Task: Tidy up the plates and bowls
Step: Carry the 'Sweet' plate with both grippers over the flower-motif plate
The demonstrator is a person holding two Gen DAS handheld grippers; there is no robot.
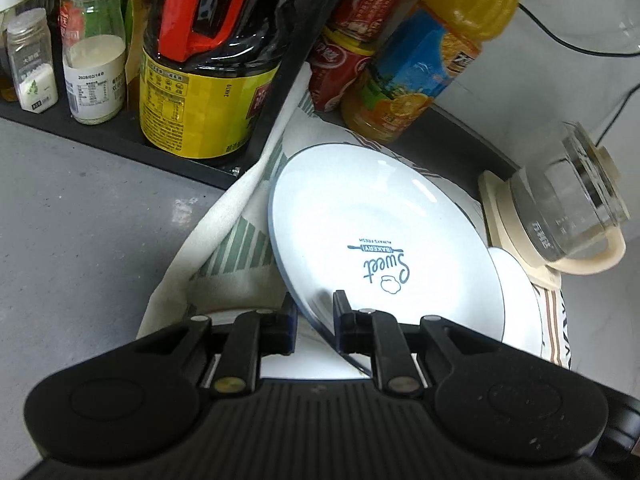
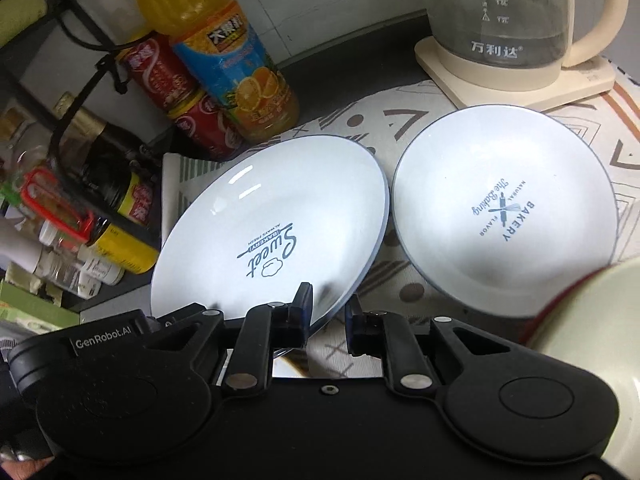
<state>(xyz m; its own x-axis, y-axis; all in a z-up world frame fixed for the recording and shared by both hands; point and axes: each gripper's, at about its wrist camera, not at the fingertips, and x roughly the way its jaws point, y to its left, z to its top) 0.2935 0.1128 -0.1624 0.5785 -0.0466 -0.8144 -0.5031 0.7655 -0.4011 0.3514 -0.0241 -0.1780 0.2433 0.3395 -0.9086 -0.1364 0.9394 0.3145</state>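
Two plates, "Sweet Bakery" plate [image 2: 272,220], "Bakery" plate [image 2: 504,208]

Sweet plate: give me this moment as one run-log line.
left gripper: open astride rim | right gripper: open astride rim | white blue-rimmed Sweet plate: tilted, not clamped | white Bakery plate: flat on patterned cloth

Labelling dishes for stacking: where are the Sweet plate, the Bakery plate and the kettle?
Sweet plate [image 2: 276,216]: right wrist view, on its white centre.
Bakery plate [image 2: 500,208]: right wrist view, on its printed logo.
Kettle [image 2: 500,16]: right wrist view, on its glass body.
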